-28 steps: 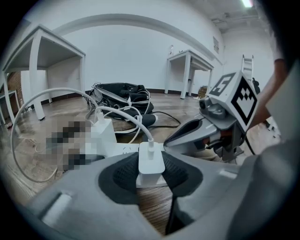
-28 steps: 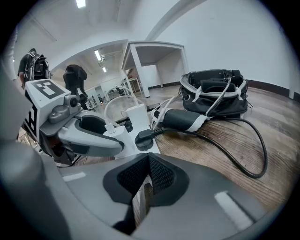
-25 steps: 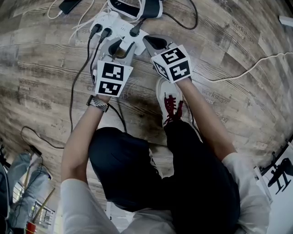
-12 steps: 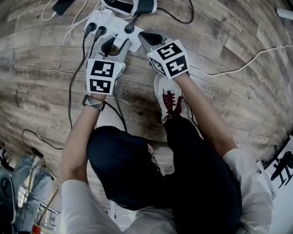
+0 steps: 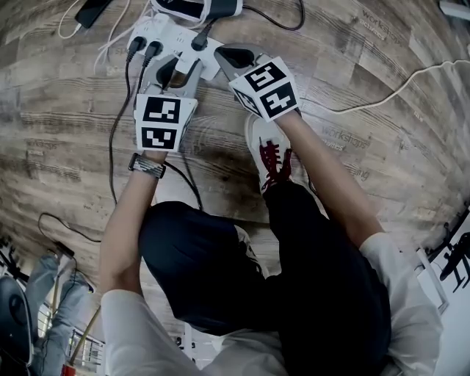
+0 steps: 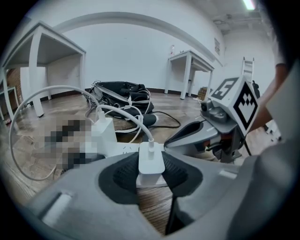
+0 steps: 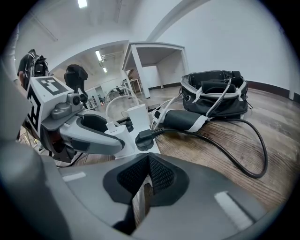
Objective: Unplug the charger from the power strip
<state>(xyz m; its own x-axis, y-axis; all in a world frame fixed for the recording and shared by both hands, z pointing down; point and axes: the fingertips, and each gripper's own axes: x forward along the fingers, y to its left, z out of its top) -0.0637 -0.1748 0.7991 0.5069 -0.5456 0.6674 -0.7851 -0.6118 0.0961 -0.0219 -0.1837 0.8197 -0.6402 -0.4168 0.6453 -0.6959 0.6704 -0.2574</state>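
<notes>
A white power strip [image 5: 163, 35] lies on the wooden floor, also in the left gripper view [image 6: 116, 150] and the right gripper view [image 7: 125, 143]. A small white charger [image 6: 151, 161] with a white cable out of its top stands on the strip's near end. My left gripper [image 5: 182, 70] [image 6: 151, 173] is shut on it, a pad pressed on each side. The same charger [image 7: 112, 127] shows inside the left gripper's jaws in the right gripper view. My right gripper [image 5: 220, 53] [image 7: 147, 159] is shut on nothing, its tips right beside the strip's near end.
Two black plugs [image 5: 143, 51] and a third black plug [image 7: 145, 139] sit in the strip, beside a taller white adapter [image 7: 138, 117]. A black bag [image 7: 213, 91] lies behind. A phone [image 5: 92, 11], a white cable [image 5: 382, 88] and the person's shoe [image 5: 268, 150] are nearby.
Only the head view has drifted, so everything sits a little higher and further left in it. Both grippers keep their places at the strip.
</notes>
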